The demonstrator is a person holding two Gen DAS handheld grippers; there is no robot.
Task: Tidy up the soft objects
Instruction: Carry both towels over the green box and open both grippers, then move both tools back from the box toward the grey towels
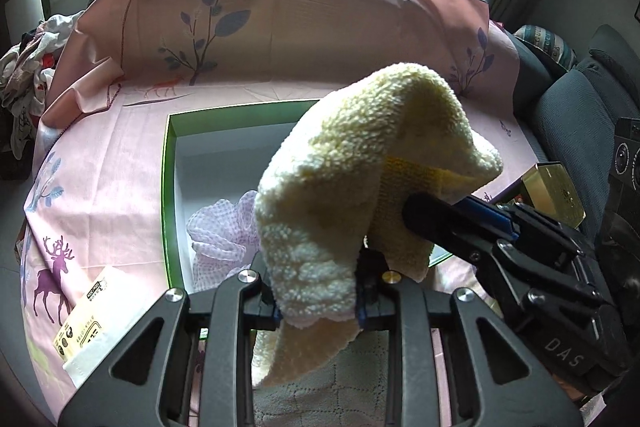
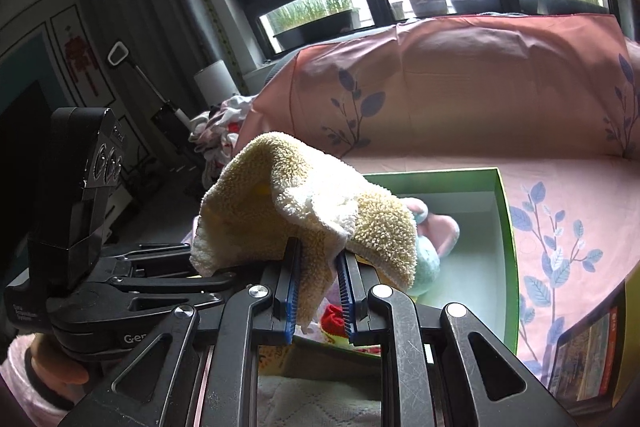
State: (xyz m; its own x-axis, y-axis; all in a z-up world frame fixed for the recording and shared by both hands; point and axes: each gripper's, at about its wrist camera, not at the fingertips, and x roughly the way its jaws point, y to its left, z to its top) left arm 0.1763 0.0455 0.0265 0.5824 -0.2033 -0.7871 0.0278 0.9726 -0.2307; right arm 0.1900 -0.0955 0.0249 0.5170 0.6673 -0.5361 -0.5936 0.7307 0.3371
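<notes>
Pink sheet, green box (open), both grippers clamping yellow towel

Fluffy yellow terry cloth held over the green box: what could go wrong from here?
1. Both hand-held grippers, left and right, pinch the fluffy yellow terry cloth; opening only one may leave it dangling instead of dropping flat.
2. A loose fold could drape over the green box's rim.
3. It may bury the white-and-lilac waffle-weave cloth inside.
</notes>
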